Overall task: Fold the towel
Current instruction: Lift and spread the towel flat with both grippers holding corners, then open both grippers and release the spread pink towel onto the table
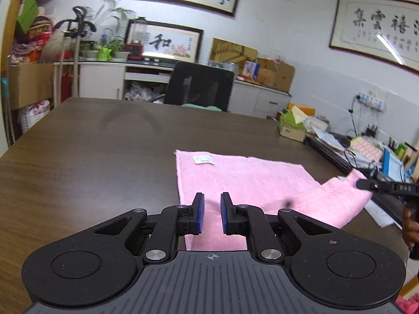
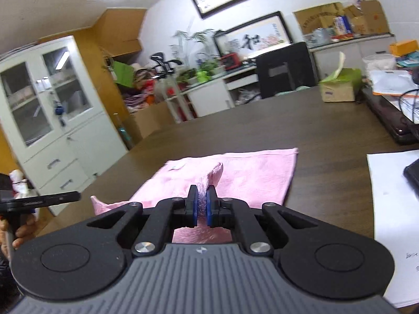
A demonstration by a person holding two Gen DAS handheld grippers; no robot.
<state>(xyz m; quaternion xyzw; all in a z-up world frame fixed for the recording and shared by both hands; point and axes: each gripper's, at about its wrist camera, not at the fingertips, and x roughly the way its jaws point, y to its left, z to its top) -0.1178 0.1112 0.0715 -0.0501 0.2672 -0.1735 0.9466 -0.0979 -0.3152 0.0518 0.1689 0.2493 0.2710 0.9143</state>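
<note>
On the dark wood bench [image 1: 78, 144] the pink towel [image 1: 235, 175] lies mostly flat, a little right of centre in the left wrist view, its white label [image 1: 203, 159] near the far left corner at about 11 o'clock of the cloth. Its near edge is hidden under the left gripper [image 1: 211, 213], whose blue pads stand apart with towel showing in the gap; I cannot tell whether any cloth sits between them, but the jaws look released. The towel's long axis seems to run from near left to far right in this view, though the near part is cut off by the gripper body.

At 3 o'clock a corner of the towel is lifted off the bench and blurred. The right gripper [image 1: 366, 184] meets it there, only its tip in frame, smeared by motion.

In the right wrist view the left gripper [image 2: 76, 197] appears side-on at 9 o'clock, a raised pink fold [image 2: 100, 205] just beside it. The right gripper [image 2: 201, 204] is clenched on a bunched ridge of towel [image 2: 235, 172] that rises between its pads and points toward 12 o'clock. A white sheet [image 2: 387, 209] lies at 3 o'clock, cut off by the frame.
</note>
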